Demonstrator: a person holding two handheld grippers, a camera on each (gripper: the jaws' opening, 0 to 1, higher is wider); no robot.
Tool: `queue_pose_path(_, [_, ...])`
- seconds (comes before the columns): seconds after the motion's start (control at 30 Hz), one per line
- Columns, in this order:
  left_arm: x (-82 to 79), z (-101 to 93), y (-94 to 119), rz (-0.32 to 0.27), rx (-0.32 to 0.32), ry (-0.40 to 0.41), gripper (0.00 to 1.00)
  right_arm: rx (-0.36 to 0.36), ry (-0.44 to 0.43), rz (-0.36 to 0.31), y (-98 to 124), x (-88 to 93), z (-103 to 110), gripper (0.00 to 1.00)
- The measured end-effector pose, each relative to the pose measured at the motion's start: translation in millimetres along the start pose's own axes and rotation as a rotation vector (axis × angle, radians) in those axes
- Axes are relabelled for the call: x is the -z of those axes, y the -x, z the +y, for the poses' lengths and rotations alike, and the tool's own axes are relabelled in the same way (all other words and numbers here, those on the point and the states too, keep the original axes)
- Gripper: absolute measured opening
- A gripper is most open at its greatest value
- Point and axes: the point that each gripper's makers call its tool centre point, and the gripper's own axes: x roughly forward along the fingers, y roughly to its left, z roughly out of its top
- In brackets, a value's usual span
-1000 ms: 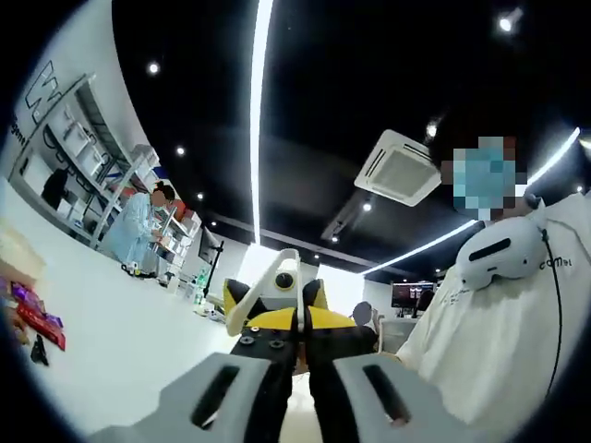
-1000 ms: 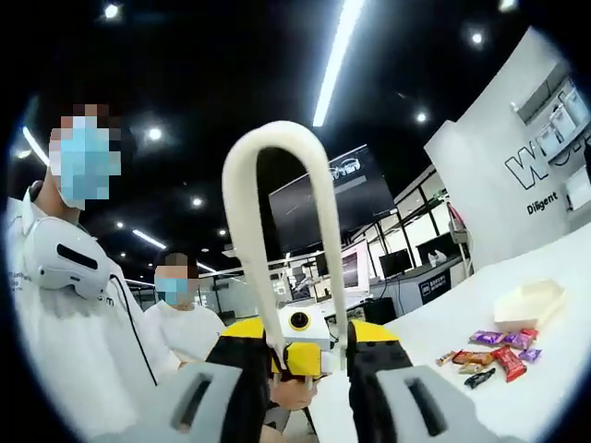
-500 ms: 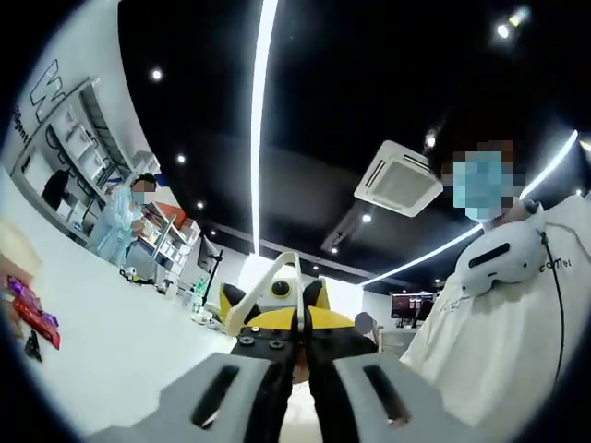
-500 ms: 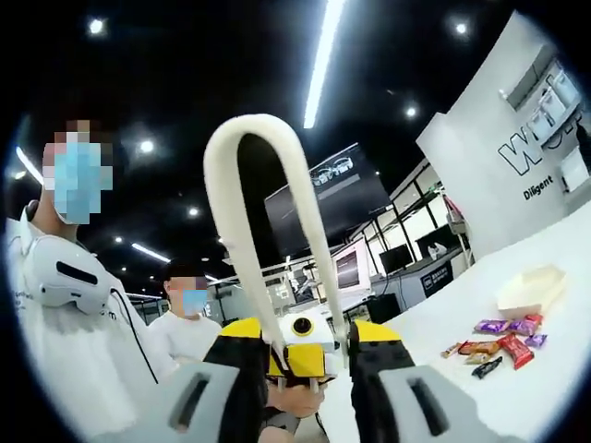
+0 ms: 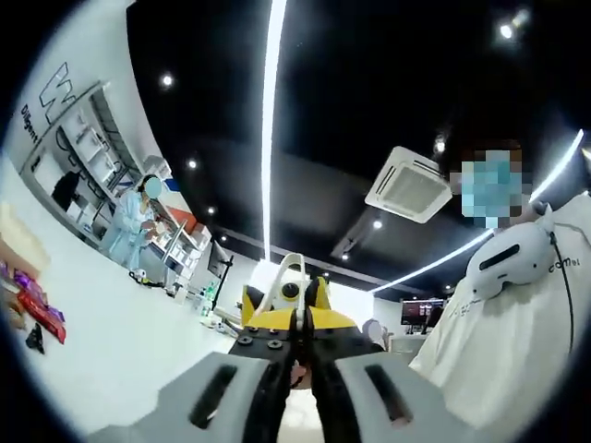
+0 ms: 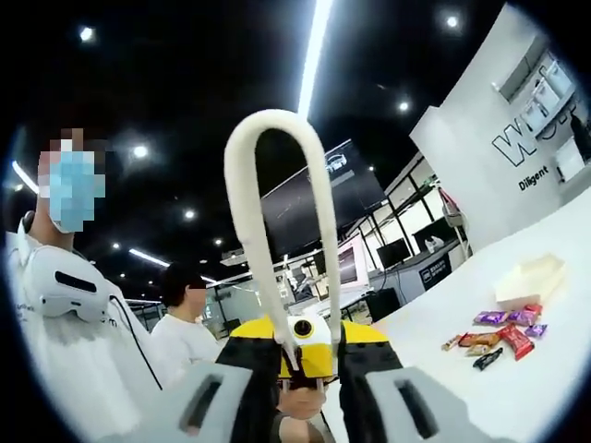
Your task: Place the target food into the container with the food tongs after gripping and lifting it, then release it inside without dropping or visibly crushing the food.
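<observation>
Dark ceiling with long light strips and round spotlights spreads across both views, above a white worktop (image 6: 545, 369) that runs to a white wall with shelving. In the right gripper view, the right gripper (image 6: 307, 406) holds cream food tongs (image 6: 282, 231) between its jaws, the tongs' closed loop standing upright toward the ceiling; the jaws press on the two arms low down, with a narrow gap between them. On the worktop at the right lie wrapped snacks (image 6: 503, 330) in purple, red and orange wrappers, just beside a pale container (image 6: 529, 280) nearer the wall. The left gripper (image 6: 300, 346), yellow and black, faces this camera from just behind the tongs. In the left gripper view, the left gripper (image 5: 295, 392) has its jaws drawn together with nothing between them, and the other gripper with the tongs shows just ahead. A person in a white shirt (image 5: 508, 341) with a headset (image 5: 512, 258) hung at the chest stands at the right.
</observation>
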Motion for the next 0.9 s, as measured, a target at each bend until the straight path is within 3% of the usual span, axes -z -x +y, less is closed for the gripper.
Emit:
queue_pose_path(0.1, [0.7,0.4,2.8,0.016,-0.009,0.003,0.03,0.012,-0.012,-0.033,5.0,-7.1,-5.3,0.15])
queue_pose_path(0.27, [5.8,7.4,14.5,0.069,-0.05,-0.032,0.02,0.039,0.014,-0.035,9.7,-9.7,-12.0,0.15])
queue_pose_path(0.37, [5.1,14.8,26.3,0.084,-0.096,-0.042,0.01,0.076,0.044,-0.018,13.0,-7.3,-21.6,0.15])
queue_pose_path(0.53, [-9.8,32.7,50.6,0.044,-0.211,-0.072,0.0,0.149,0.059,0.041,15.8,3.6,-44.7,0.15])
queue_pose_path(0.63, [-13.1,37.1,62.9,0.05,-0.241,-0.069,0.01,0.17,0.079,0.083,13.6,12.7,-54.1,0.15])
queue_pose_path(0.9, [-12.1,60.4,91.5,0.122,-0.381,-0.119,0.06,0.211,0.087,0.12,11.7,24.0,-68.8,0.15])
